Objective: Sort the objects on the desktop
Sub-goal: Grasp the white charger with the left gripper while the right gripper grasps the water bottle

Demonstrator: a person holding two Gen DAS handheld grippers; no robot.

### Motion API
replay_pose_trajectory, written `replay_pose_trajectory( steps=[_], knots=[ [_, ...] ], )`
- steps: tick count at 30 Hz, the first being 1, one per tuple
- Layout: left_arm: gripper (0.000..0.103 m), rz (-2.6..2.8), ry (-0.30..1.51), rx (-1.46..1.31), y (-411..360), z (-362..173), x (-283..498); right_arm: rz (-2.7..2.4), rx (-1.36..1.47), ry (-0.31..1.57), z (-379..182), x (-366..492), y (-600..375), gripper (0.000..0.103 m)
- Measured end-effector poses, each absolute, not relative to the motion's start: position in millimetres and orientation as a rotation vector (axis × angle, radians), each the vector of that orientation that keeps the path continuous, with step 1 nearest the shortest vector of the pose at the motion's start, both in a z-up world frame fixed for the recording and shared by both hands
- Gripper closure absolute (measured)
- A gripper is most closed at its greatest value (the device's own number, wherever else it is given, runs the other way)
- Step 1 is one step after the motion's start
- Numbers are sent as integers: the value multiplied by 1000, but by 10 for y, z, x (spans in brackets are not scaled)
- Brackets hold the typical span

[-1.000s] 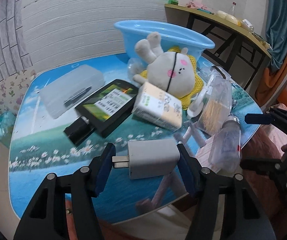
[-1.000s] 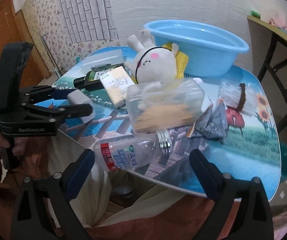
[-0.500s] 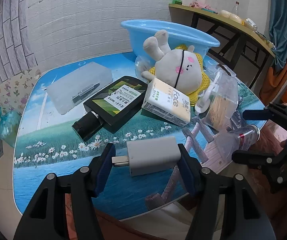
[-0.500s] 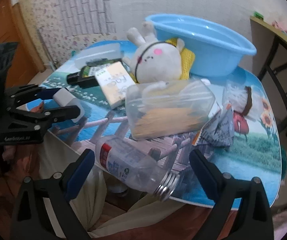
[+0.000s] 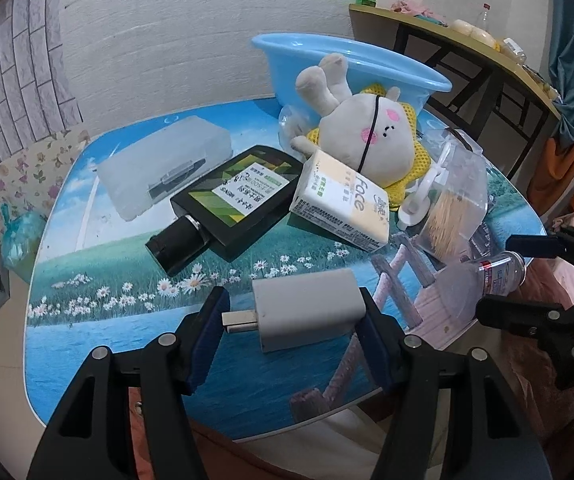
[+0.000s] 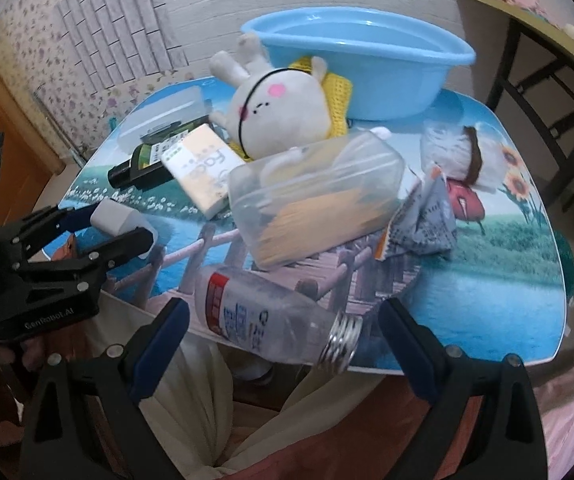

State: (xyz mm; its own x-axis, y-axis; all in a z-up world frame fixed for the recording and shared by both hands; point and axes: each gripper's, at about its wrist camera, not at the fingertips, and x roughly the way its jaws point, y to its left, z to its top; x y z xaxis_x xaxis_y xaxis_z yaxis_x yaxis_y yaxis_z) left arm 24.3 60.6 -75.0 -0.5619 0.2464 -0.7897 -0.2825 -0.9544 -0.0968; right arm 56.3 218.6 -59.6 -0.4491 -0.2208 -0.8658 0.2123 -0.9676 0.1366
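Observation:
My left gripper (image 5: 293, 304) is shut on a white plug-in charger (image 5: 307, 310), one pad on its prongs and the other on its far end, just above the table's near edge. The right wrist view shows the same charger (image 6: 117, 218) in the left gripper (image 6: 115, 222) at the left. A clear plastic bottle (image 6: 271, 320) with a red label lies slanted over the table's edge, its metal cap end toward me. My right gripper (image 6: 283, 312) stands open, wide around the bottle, with neither pad touching it. In the left wrist view the bottle (image 5: 483, 280) lies between the right gripper's fingers (image 5: 527, 245).
On the picture-printed table (image 5: 99, 320) lie a frosted case (image 5: 159, 168), a dark flat bottle (image 5: 239, 200), a tissue pack (image 5: 343, 204), a plush rabbit (image 5: 371, 136), a clear box of sticks (image 6: 315, 196) and a crumpled packet (image 6: 423, 220). A blue basin (image 6: 367, 60) stands behind. A white bag (image 6: 191, 408) hangs below the edge.
The clear bottle has turned, its cap end swinging down toward the table's edge between the right gripper's fingers. The right gripper rolled a little. The left gripper kept the charger in place.

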Motion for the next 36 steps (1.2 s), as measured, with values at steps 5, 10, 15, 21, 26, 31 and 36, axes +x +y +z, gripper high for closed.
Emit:
replay_pose_trajectory(
  steps=[5, 10, 15, 21, 26, 31, 36],
  knots=[
    [41, 2537, 48, -1278, 587, -763, 251, -2454, 1547, -102, -622, 545, 2191, 6],
    [41, 2539, 49, -1281, 593, -759, 242, -2436, 1589, -141, -639, 561, 2129, 6],
    [41, 2537, 49, -1271, 575, -753, 237, -2465, 1621, -185, -684, 516, 2140, 6],
    [40, 2545, 34, -1267, 535, -757, 231, -2490, 1632, -183, -706, 472, 2066, 6],
    [40, 2568, 41, -1261, 545, -793, 218, -2511, 1650, -122, -753, 427, 1987, 6],
    [41, 2573, 22, -1261, 527, -793, 214, -2539, 1623, -103, -751, 409, 1984, 15],
    [41, 2578, -16, -1257, 468, -755, 222, -2515, 1570, -101, -713, 430, 2000, 15]
  ],
)
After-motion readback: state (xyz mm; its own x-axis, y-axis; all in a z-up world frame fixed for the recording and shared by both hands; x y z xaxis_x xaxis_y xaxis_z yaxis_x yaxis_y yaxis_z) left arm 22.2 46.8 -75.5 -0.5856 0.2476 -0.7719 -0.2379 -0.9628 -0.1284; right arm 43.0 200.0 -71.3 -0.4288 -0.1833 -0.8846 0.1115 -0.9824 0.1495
